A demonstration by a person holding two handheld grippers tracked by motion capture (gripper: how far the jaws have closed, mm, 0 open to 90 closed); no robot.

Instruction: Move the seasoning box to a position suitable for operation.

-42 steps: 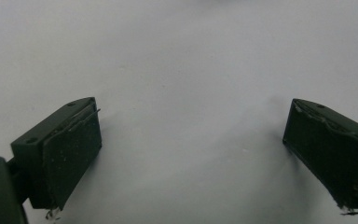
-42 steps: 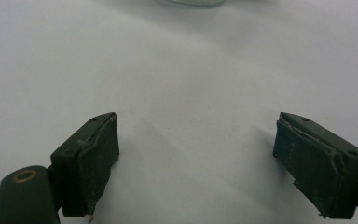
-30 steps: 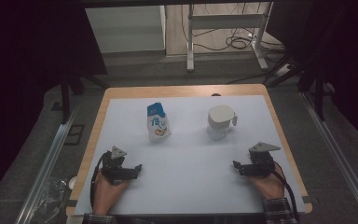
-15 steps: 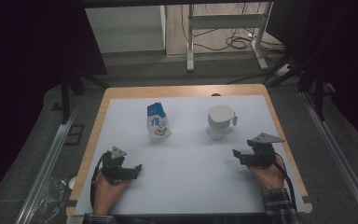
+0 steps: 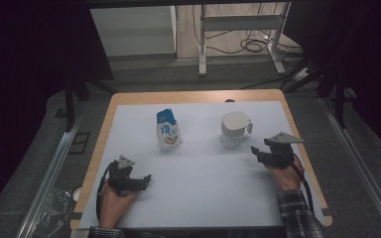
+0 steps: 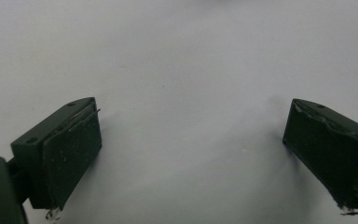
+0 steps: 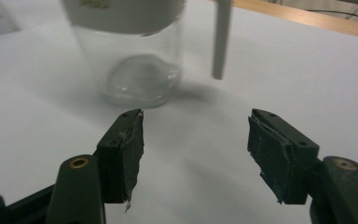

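A clear jug (image 5: pixel 234 130) with a white lid and handle stands at the right middle of the white sheet (image 5: pixel 203 198). A small blue and white carton (image 5: pixel 168 130) stands upright to its left. My right gripper (image 5: pixel 254 152) hovers just right of and nearer than the jug, pointing at it. In the right gripper view the jug (image 7: pixel 135 56) is close ahead, and my right gripper (image 7: pixel 196 135) is open; its jaws have just been closing with nothing between them. My left gripper (image 5: pixel 146 179) rests near the front left, and in its own view my left gripper (image 6: pixel 191 140) stands wide open over bare sheet.
The sheet covers a wooden table (image 5: pixel 104 139) whose edge shows around it. Behind the table stand metal frame legs (image 5: pixel 202 44) and cables (image 5: pixel 255 45) on the floor. A plastic bottle (image 5: pixel 54 203) lies on the floor at the front left.
My right hand has moved away from the person and slightly up, closer to the jug. The left hand has stayed where it was.
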